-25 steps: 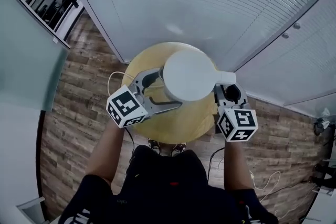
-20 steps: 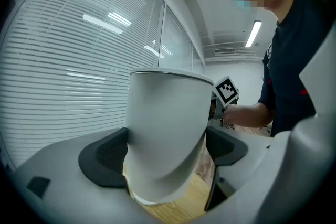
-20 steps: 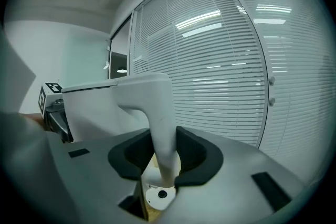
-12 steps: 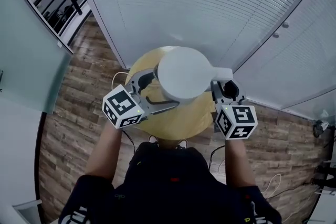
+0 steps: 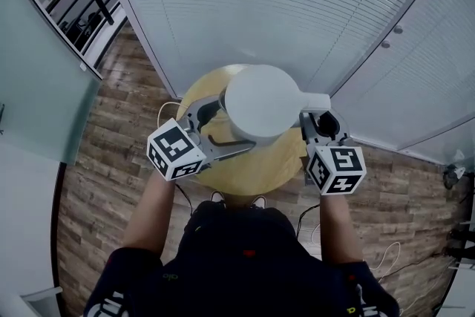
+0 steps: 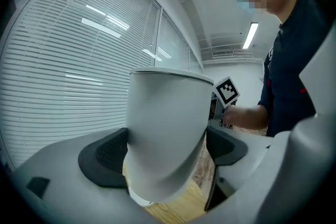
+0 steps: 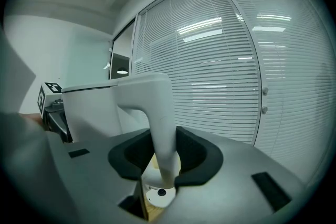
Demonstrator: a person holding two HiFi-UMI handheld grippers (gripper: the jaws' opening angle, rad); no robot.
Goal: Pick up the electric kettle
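Head view: electric kettle (image 5: pixel 261 102) and both tongs have shifted together against the round wooden worktop (image 5: pixel 260 173) compared with a second ago, and hardly at all over the last half second. I read that as lifted and now pausing, so the pick looks mostly done. Kettle is above the worktop's middle, lid towards the camera, handle sticking out to the right. Left tongs (image 5: pixel 223 124) reach in from the left around the body. Right tongs (image 5: pixel 318 122) sit at the handle.

Left gripper view: left tongs (image 6: pixel 168 152) are spread wide and clamped on the kettle body (image 6: pixel 165 134), with dark pads (image 6: pixel 107 157) against both sides. Body is plain matte white, tapering downwards, with a flat lid rim on top. Wood shows under the bottom edge, so it's probably clear of the worktop, but I can't confirm a gap.

Right gripper view: right tongs (image 7: pixel 164 157) are at a medium opening and gripping the handle (image 7: pixel 160 128), which runs down between the pads. Handle is white, smooth and hooked from the top of the body. Grip looks centred, with no tilt visible.
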